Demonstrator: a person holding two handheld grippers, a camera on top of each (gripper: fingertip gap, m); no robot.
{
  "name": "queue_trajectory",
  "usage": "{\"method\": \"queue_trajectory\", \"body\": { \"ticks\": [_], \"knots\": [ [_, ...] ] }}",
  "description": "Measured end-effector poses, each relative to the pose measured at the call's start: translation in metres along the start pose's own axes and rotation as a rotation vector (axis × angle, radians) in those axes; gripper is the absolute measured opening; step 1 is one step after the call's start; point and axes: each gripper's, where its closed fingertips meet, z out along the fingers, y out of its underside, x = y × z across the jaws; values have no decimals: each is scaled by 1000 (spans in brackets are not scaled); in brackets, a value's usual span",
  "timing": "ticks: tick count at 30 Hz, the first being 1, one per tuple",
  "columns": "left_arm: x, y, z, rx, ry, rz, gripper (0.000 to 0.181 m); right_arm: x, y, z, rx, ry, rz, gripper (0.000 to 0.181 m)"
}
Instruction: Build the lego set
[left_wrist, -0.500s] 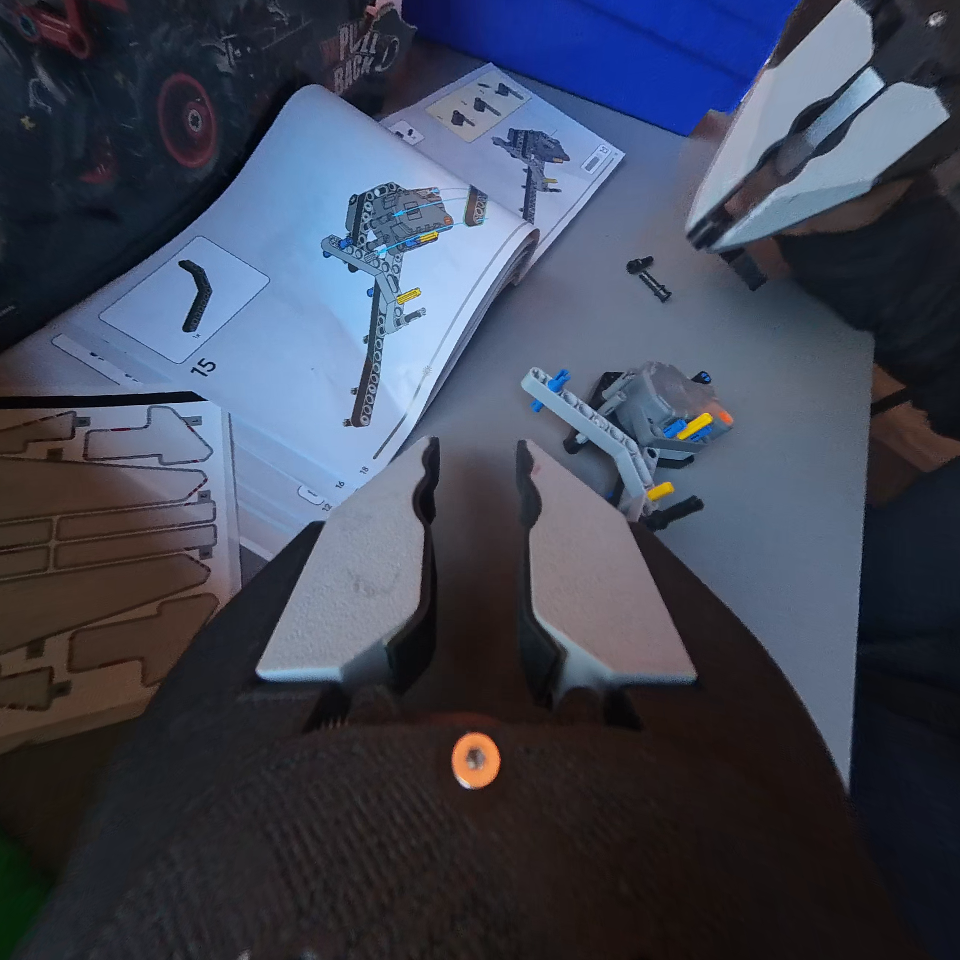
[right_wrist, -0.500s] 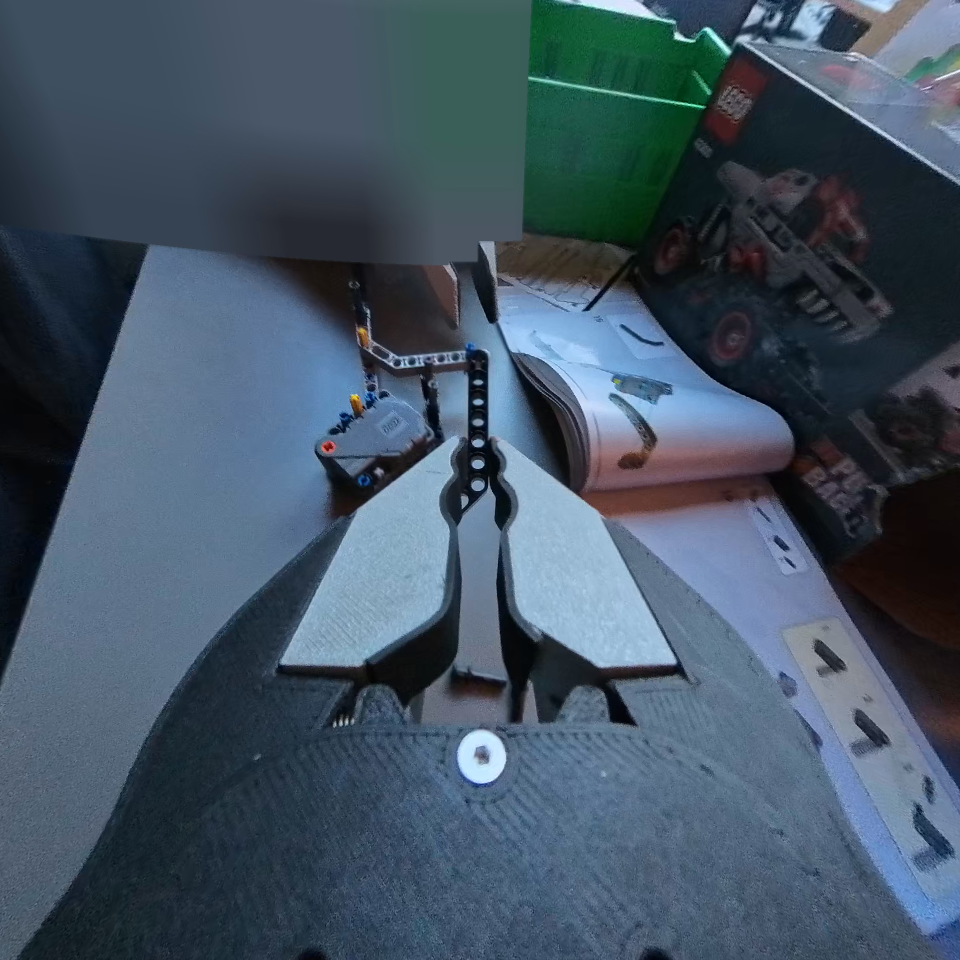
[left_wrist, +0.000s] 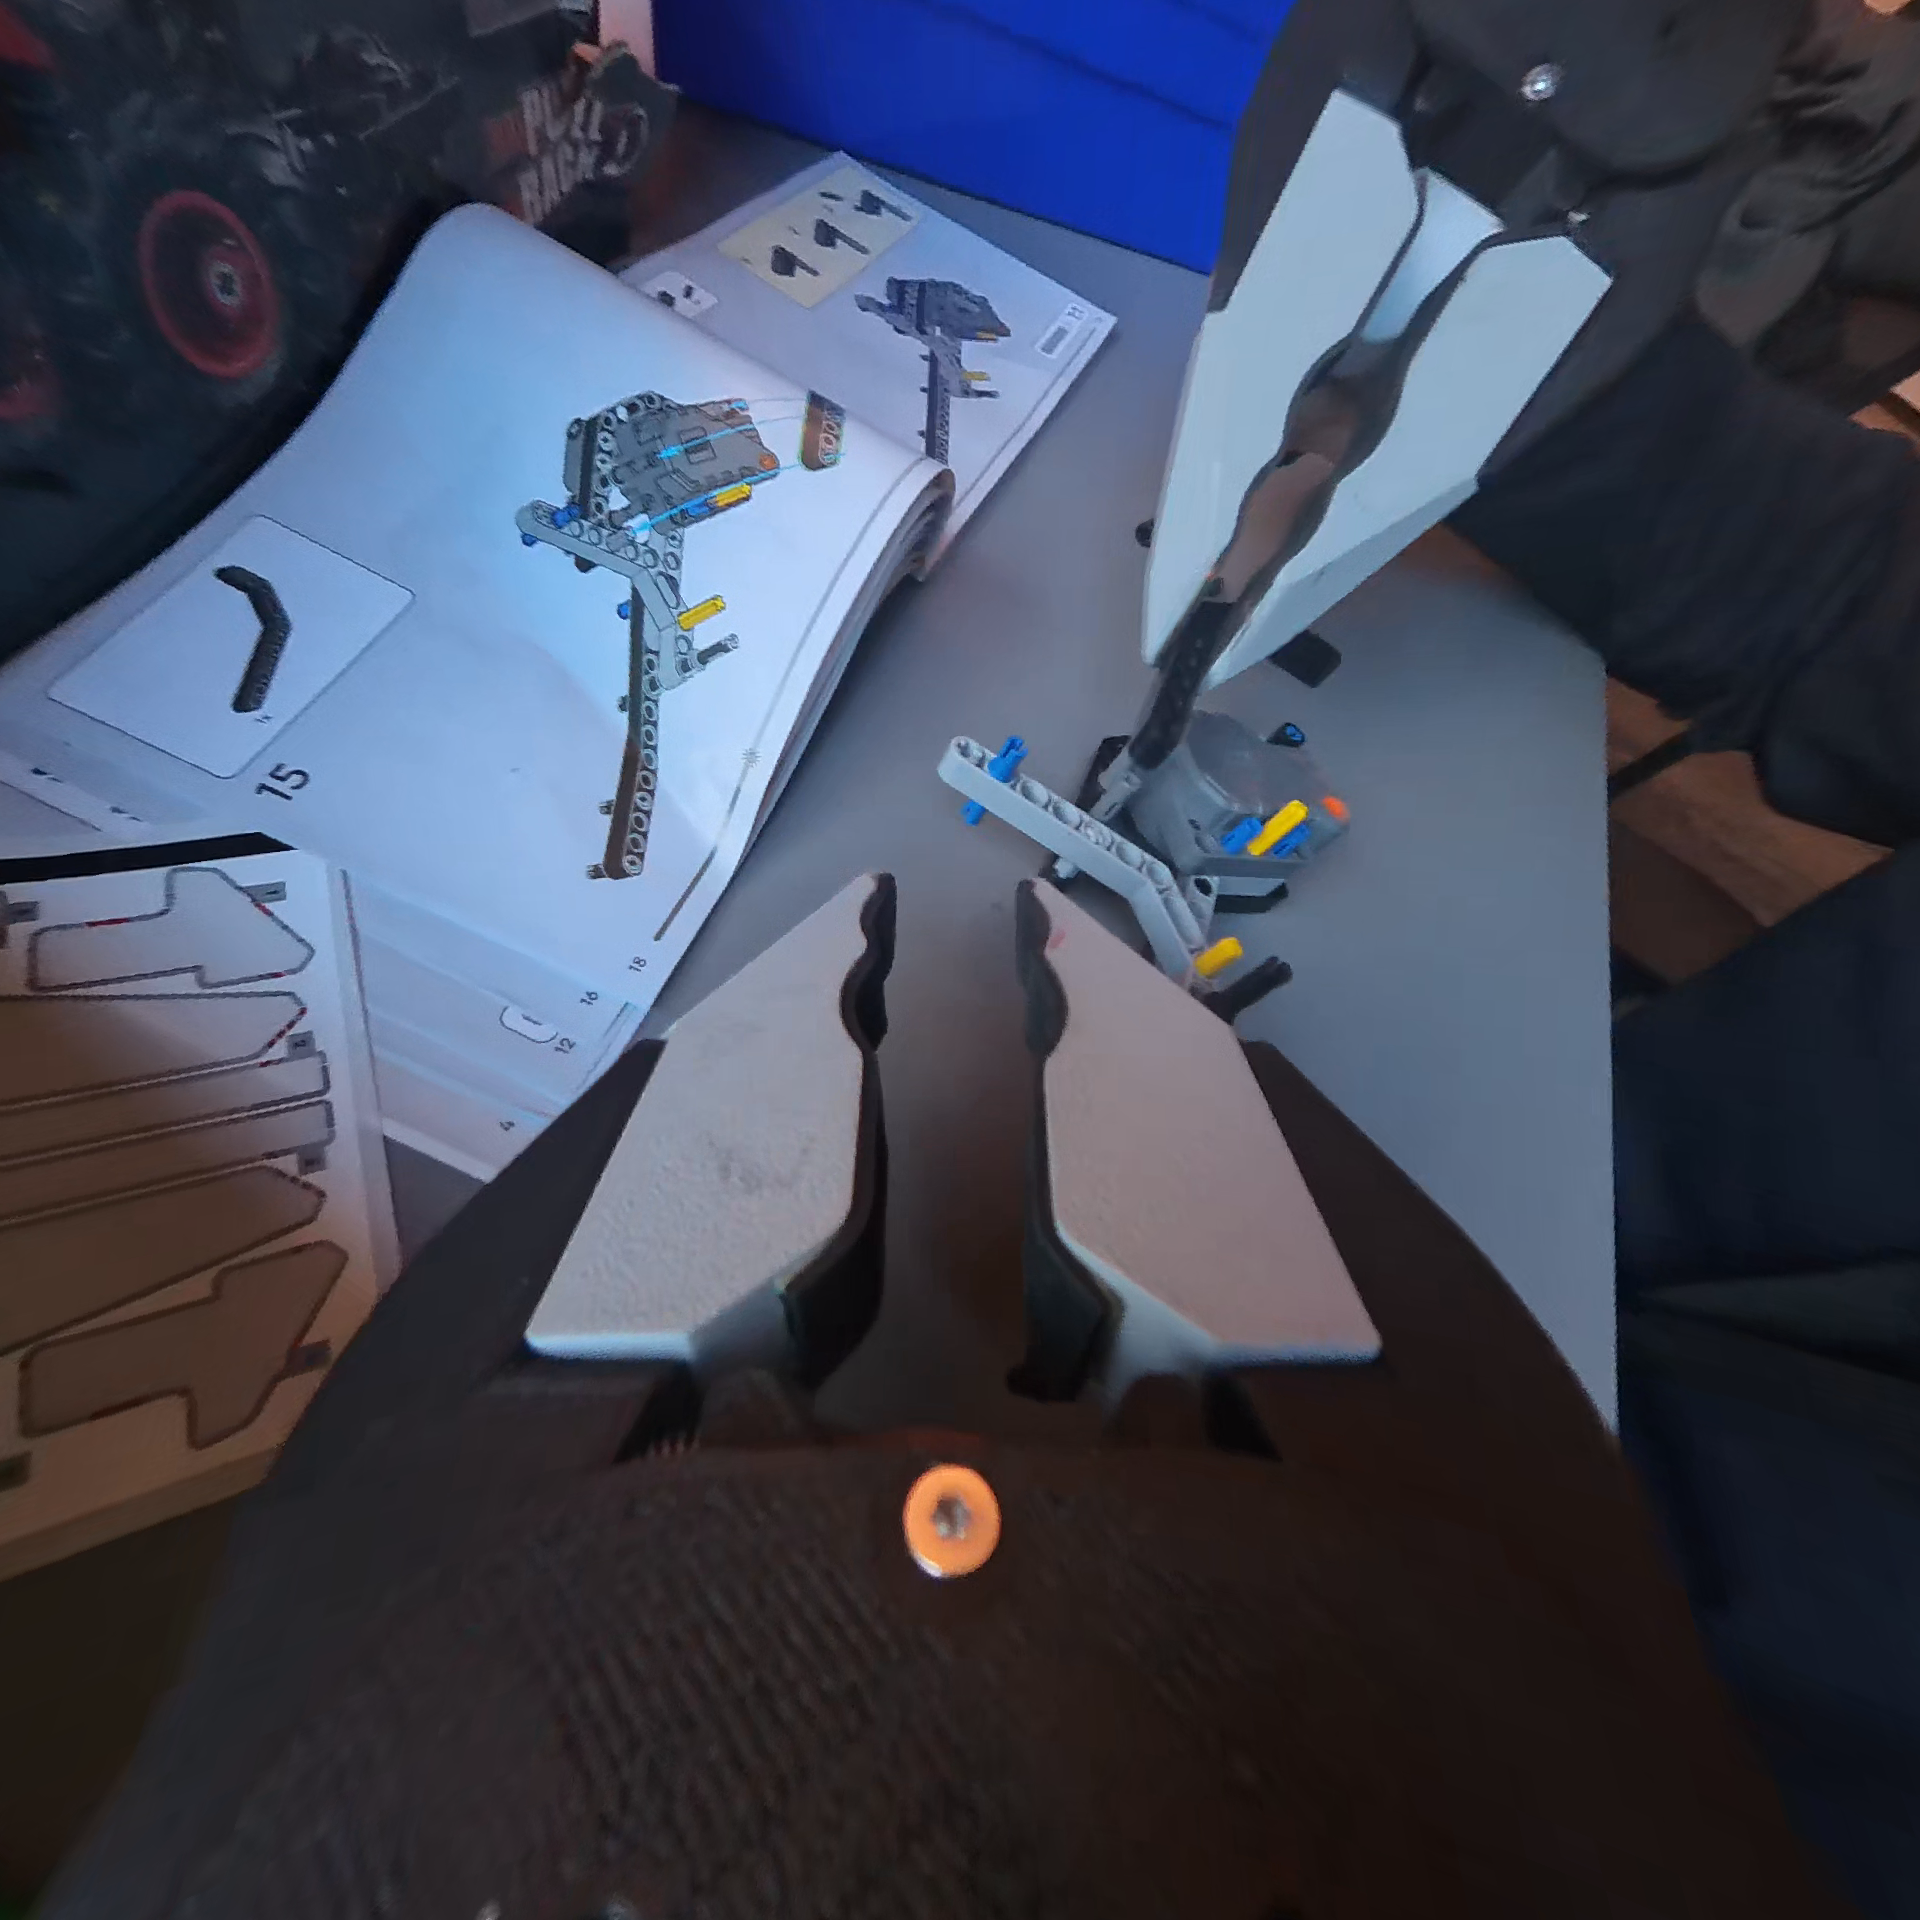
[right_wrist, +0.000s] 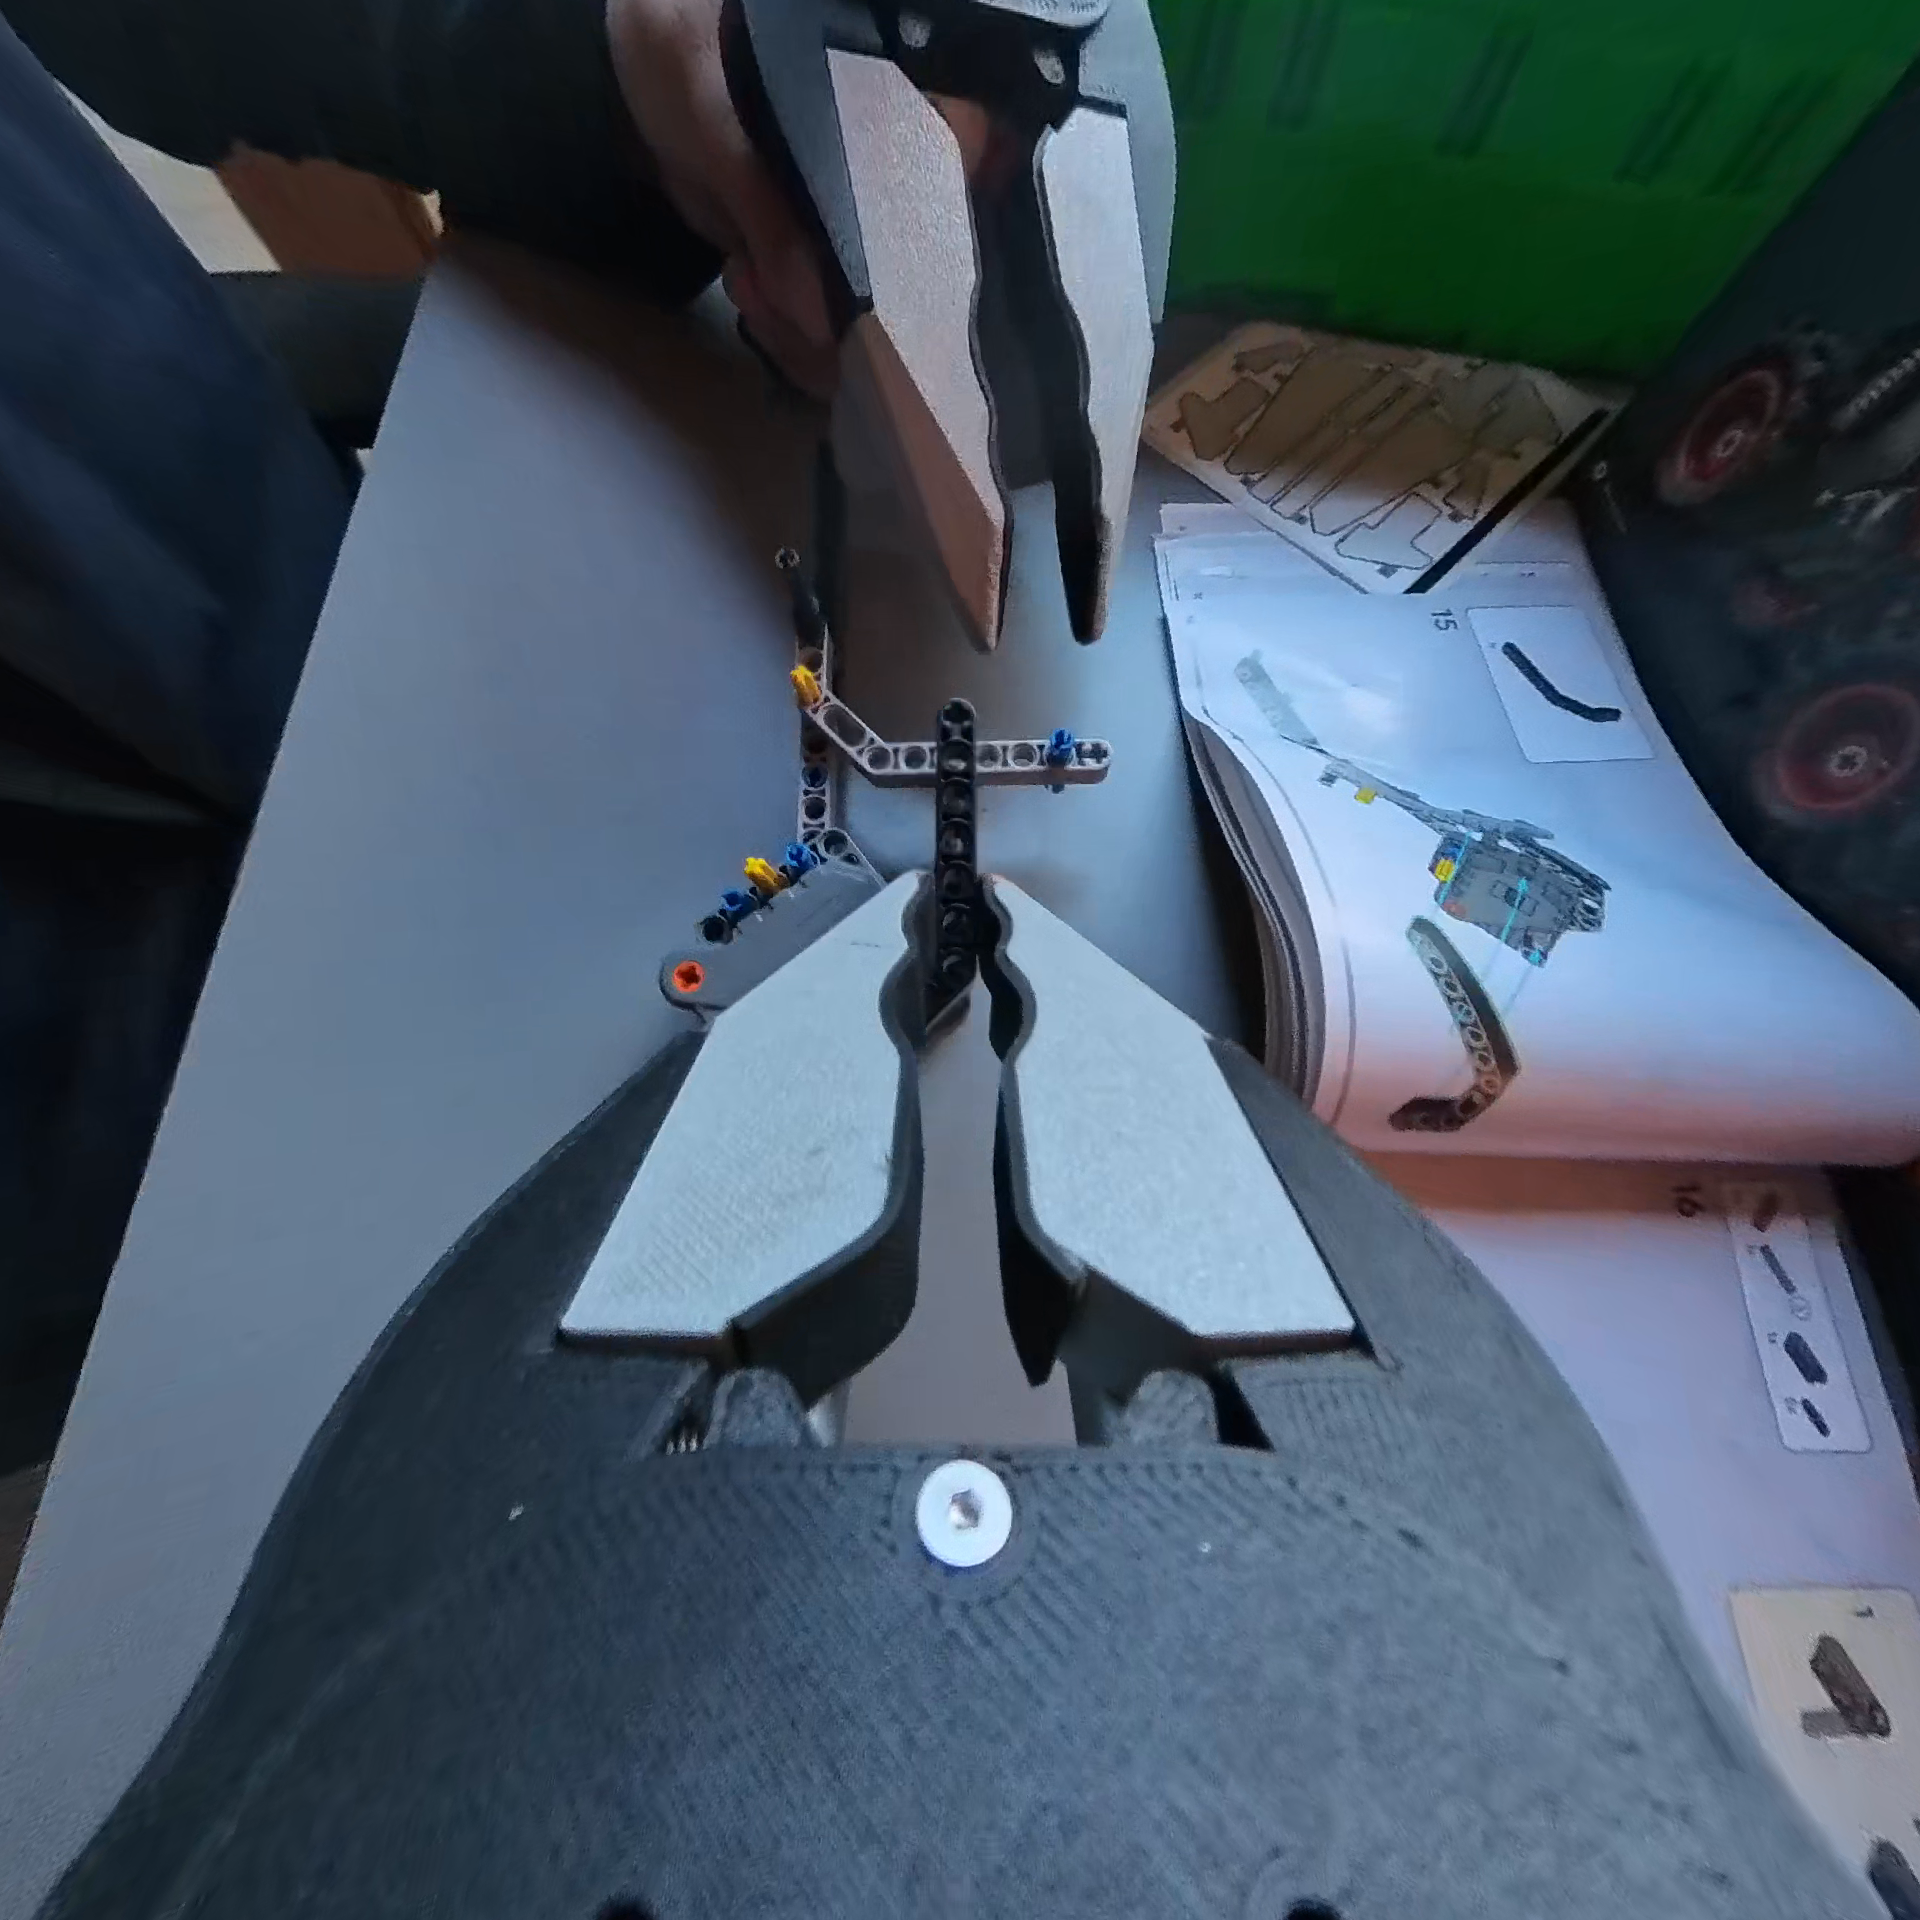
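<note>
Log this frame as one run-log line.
right claw: shut on black beam | beam tip over grey assembly | left claw: open, empty | manual: open beside assembly

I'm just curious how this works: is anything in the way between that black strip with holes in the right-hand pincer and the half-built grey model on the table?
Nothing visible blocks it. The right gripper holds the black beam just over the grey assembly, its tip over the grey angled beam. The open left gripper hovers just beyond, not between them.
</note>
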Motion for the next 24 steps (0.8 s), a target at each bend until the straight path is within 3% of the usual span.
{"method": "queue_trajectory", "body": {
  "ticks": [17, 24],
  "knots": [
    [15, -5, -1, 18, 60, 1, 21, -3, 1, 10, -25, -10, -9, 5],
    [27, -17, -7, 82, 93, 37, 11, -4, 3, 9, -49, 5, -24, 4]
  ]
}}
